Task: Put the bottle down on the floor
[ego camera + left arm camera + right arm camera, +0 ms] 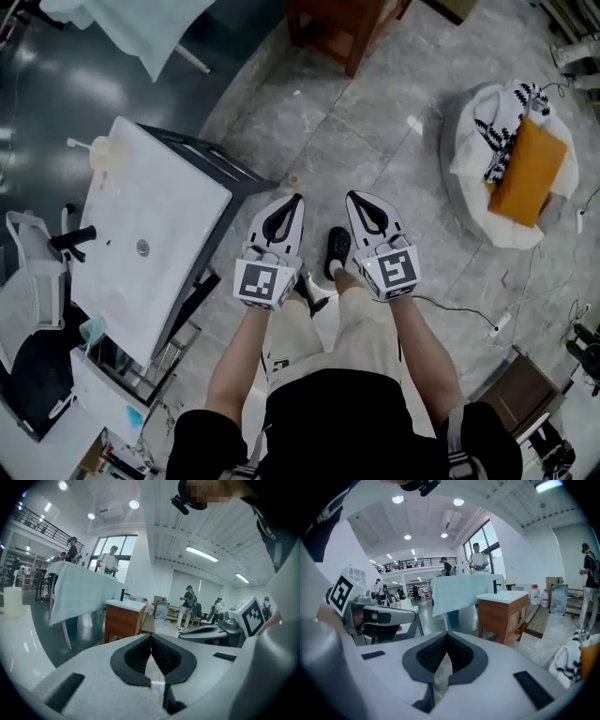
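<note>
Grey stone floor (375, 112) spreads under the person, who stands holding both tools out level in front. The left gripper (297, 199) has its jaws fully together with nothing between the ribbed pads. The right gripper (355, 196) is the same, closed and empty.

No bottle is in either grip. A small pale round thing (292, 180) sits on the floor just beyond the left gripper's tip, near the corner of the white tabletop (159, 244). I take it to be the bottle seen from above, though it is too small to be sure. If so, it is already set down.

The main risk is then the feet. The black shoe (337, 248) is near that spot, so a step forward or a turn could kick the bottle over. The dark leg of the tabletop is also close on the left and could send it rolling if it is nudged. A cable (459, 307) trails on the floor at the near right, so stepping back that way could catch a foot.
</note>
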Demonstrator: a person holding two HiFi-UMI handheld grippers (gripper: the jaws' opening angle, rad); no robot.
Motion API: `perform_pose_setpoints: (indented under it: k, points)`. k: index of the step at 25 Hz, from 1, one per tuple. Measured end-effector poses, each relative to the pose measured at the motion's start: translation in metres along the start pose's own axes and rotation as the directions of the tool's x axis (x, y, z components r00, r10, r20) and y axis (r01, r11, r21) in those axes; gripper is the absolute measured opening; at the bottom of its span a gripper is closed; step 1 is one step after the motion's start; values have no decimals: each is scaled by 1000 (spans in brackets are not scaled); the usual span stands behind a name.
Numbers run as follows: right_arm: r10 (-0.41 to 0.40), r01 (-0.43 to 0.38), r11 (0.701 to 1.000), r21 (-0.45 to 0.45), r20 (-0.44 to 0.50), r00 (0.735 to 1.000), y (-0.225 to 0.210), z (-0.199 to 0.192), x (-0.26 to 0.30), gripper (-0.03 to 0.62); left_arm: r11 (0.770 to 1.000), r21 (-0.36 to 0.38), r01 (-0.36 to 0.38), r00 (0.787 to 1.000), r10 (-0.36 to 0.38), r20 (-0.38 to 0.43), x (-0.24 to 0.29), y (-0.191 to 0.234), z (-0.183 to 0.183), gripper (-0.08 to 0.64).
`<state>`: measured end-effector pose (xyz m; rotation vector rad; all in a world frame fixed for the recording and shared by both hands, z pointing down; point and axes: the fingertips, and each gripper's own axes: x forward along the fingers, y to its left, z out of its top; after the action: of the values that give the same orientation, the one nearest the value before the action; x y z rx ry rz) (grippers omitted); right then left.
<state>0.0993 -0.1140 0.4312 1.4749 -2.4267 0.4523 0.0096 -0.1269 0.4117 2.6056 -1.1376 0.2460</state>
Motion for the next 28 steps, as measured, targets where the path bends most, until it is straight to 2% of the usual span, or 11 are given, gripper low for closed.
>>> perform_pose_setpoints:
  k: [5, 10, 12, 16, 20, 28]
  points:
    - [67, -67, 997, -24, 11, 998, 14, 88, -42, 4, 999, -31, -37, 999, 37, 0, -32, -22, 85, 20]
    - [152, -148, 985, -90, 34, 988, 27, 151, -84, 3, 994, -57, -93, 995, 95, 28, -59, -46, 139, 20]
    - [168, -162, 982, -98, 56, 984, 25, 168, -96, 3, 992, -67, -109, 993, 112, 35, -66, -52, 149, 20]
    - [170, -163, 983, -79, 88, 981, 16, 188, -106, 3, 990, -29, -138, 989, 139, 47, -73, -57, 164, 20]
    - [189, -186, 982, -38, 107, 976, 16, 195, -110, 4, 988, -19, -156, 985, 157, 66, -79, -59, 174, 20]
    - [213, -207, 976, -68, 108, 971, 29, 209, -109, 3, 982, -26, -186, 979, 188, 82, -95, -52, 180, 20]
